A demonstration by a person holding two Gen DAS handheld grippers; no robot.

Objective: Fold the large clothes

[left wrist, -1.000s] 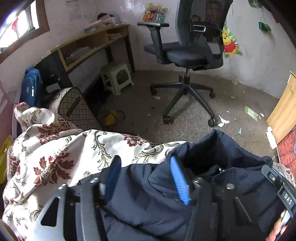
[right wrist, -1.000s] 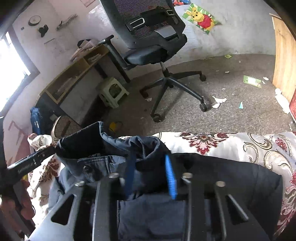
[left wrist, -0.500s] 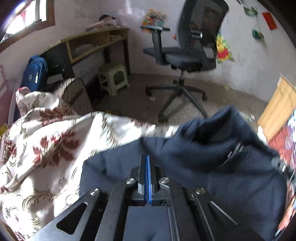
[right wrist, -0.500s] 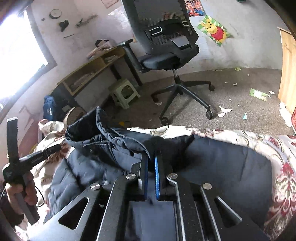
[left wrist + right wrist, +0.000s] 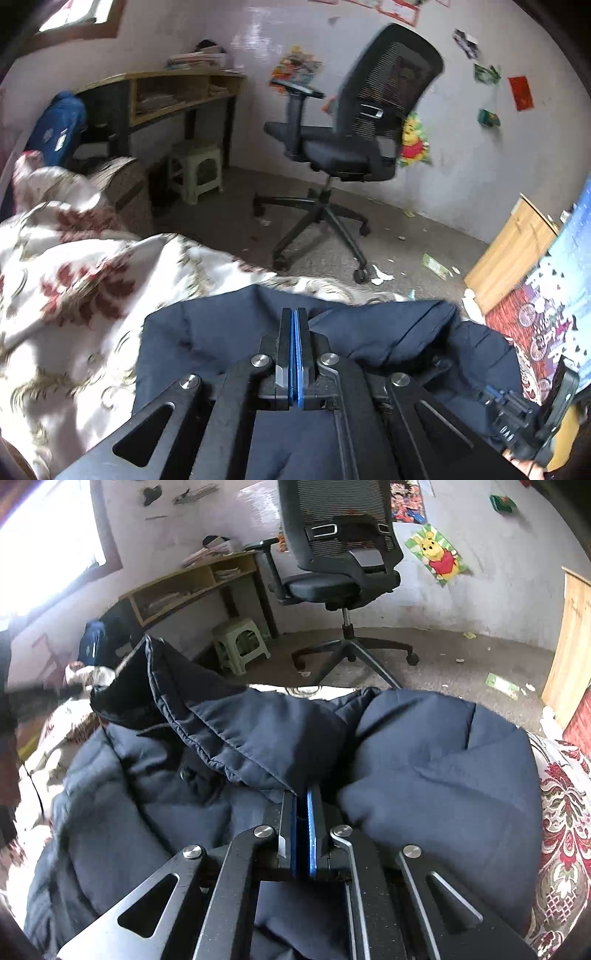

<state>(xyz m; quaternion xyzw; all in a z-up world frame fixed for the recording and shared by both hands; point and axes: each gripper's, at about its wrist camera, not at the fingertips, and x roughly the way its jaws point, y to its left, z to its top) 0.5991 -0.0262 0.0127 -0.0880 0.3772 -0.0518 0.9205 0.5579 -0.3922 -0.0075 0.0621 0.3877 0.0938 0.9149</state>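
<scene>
A dark navy padded jacket point(image 5: 221, 343) lies on a floral bedspread point(image 5: 74, 288). My left gripper point(image 5: 294, 321) is shut, its blue pads pressed together above the jacket; no cloth shows between the pads. In the right wrist view the jacket point(image 5: 443, 760) fills the foreground, bunched and partly lifted, with its collar point(image 5: 147, 675) raised at the left. My right gripper point(image 5: 303, 805) is shut on a fold of the jacket, whose quilted edge drapes over the fingertips. The right gripper's body point(image 5: 524, 417) shows at the lower right of the left wrist view.
A black office chair point(image 5: 354, 140) stands on the littered floor beyond the bed. A wooden desk point(image 5: 166, 96), a pale green stool point(image 5: 195, 173), a blue bag point(image 5: 59, 129) and a checked bag point(image 5: 125, 192) stand at the left. A wooden board point(image 5: 572, 646) stands at the right.
Both grippers went from open to shut on the jacket. Both have lifted and drawn the jacket toward me, so it is more bunched and its collar stands higher.
</scene>
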